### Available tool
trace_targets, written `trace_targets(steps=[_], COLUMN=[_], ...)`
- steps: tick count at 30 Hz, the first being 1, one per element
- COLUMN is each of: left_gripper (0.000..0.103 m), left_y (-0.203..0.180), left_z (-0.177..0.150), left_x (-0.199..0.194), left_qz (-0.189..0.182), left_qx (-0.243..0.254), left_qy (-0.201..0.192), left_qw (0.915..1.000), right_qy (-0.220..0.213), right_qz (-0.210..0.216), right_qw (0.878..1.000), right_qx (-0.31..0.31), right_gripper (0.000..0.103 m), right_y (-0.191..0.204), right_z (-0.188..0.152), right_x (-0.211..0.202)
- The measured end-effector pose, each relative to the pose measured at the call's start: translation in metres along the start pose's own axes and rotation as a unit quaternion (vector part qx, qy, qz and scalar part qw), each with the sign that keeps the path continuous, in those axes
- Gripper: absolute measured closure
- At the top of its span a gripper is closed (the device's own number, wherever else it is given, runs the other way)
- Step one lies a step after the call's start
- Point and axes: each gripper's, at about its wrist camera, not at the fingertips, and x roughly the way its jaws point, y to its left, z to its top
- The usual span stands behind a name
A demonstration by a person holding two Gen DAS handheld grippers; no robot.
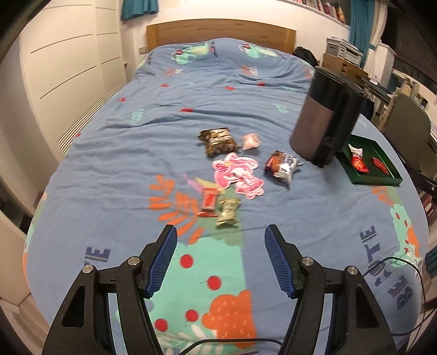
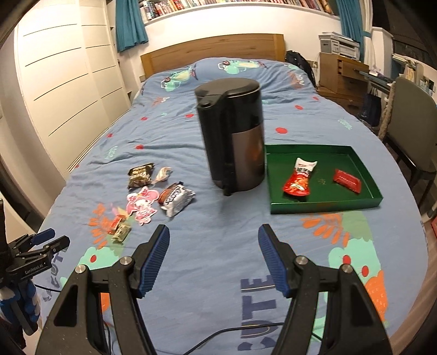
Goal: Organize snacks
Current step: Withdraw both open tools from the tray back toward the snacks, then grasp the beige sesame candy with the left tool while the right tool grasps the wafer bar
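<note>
Both the left claw and right claw hang spread and empty above the bed. Ahead of the left claw lie blurred loose snacks, their labels unreadable. Ahead-right of the right claw, a dark kettle hides the green tray's near-left corner.

Kettle: a dark kettle stands upright on the bed, straight ahead of the right gripper, black lid on top.
Bedspread: a blue bedspread with red dots and orange leaf prints runs beneath both grippers, lightly wrinkled.
Headboard: a wooden headboard sits far ahead, past the kettle.
Wardrobe: a cream wardrobe fills the wall off to the left.
Bookshelf: a packed bookshelf runs high above.
Chair: a grey-green chair waits far right.
Cable: a black cable trails close underneath.
</note>
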Motion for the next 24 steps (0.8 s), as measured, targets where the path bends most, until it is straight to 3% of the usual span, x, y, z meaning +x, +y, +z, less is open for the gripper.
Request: trace_targets(steps=[5,11,20,24], left_gripper=[0.042,0.043,0.045,0.053], left_y=[0.014,0.007,0.004,0.005], left_z=[-0.007,-0.008,0.003,0.012], left_x=[0.006,0.017,0.061,0.096], left_qz=[0.003,-0.016,-0.089,-0.109], left_qx=[-0.017,-0.004,-0.001,0.001], left_qy=[0.01,0.013,0.051,0.079], left_qw=[0.9998,0.9998,0.9947,0.9909], right_qy=[0.012,0.04,0.075,0.087], right_qz=[0.004,0.018,0.041,0.049], right_qw=[1.0,0.999,0.996,0.995], right_qx=[-0.008,-0.019,-0.009,0.008], right_gripper=[0.0,0.0,0.0,0.0], right_y=[0.014,0.034,0.061,0.066], right_z=[-0.008,-0.02,-0.021,-0.015], right_x=[0.007,0.028,0.083,0.112])
